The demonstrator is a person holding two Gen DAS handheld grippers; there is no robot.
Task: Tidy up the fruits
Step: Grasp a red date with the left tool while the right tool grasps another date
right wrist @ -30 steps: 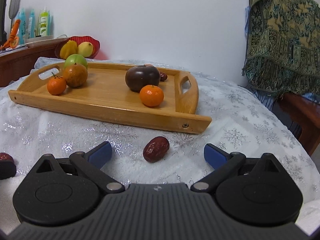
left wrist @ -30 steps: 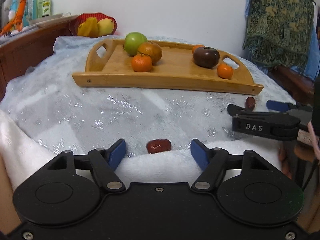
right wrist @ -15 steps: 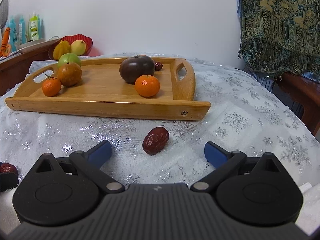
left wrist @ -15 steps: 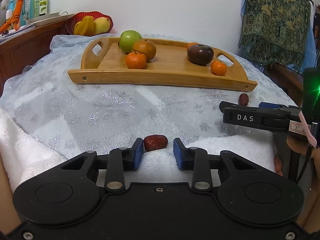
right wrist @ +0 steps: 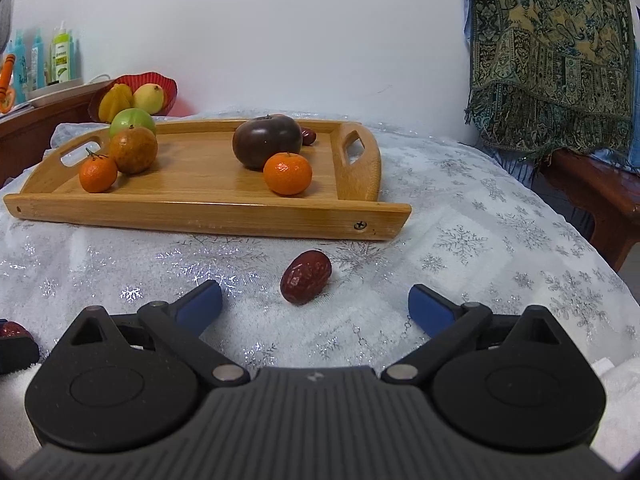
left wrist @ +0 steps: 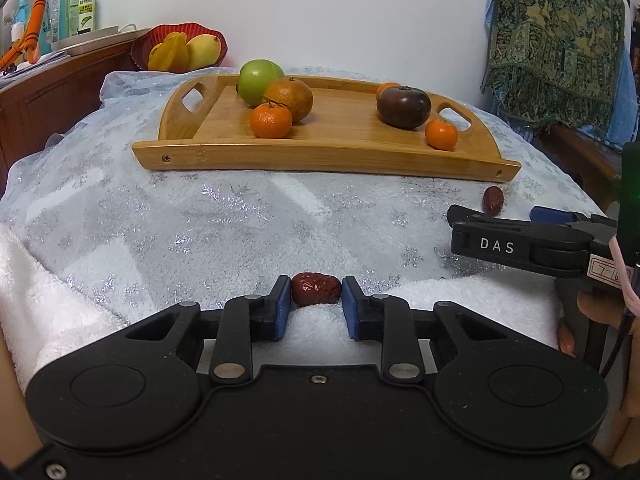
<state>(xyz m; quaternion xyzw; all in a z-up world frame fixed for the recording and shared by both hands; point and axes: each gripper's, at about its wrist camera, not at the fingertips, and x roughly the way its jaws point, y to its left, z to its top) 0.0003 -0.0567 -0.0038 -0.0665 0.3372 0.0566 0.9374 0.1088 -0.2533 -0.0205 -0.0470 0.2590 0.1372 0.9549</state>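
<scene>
My left gripper [left wrist: 314, 294] is shut on a red date [left wrist: 316, 289] at the near edge of the white cloth. My right gripper [right wrist: 314, 306] is open and empty; a second red date [right wrist: 305, 282] lies on the cloth just ahead of its fingertips. That date also shows in the left wrist view [left wrist: 493, 199], beyond the right gripper [left wrist: 512, 220]. The wooden tray [right wrist: 208, 214] holds a green apple [right wrist: 133, 120], a brown-orange fruit [right wrist: 133, 149], two mandarins [right wrist: 97, 173] [right wrist: 287, 173], a dark tomato-like fruit [right wrist: 267, 141] and a small date [right wrist: 308, 136].
A red bowl [left wrist: 180, 36] with yellow fruit stands on a wooden sideboard [left wrist: 52, 92] at the back left, with bottles [left wrist: 60, 4] behind. A patterned cloth [right wrist: 552, 56] hangs over furniture at the right. The table [right wrist: 480, 240] drops away on the right.
My left gripper closed from wide open onto the date at the near edge. The right gripper stayed open and crept slightly closer to its date.
</scene>
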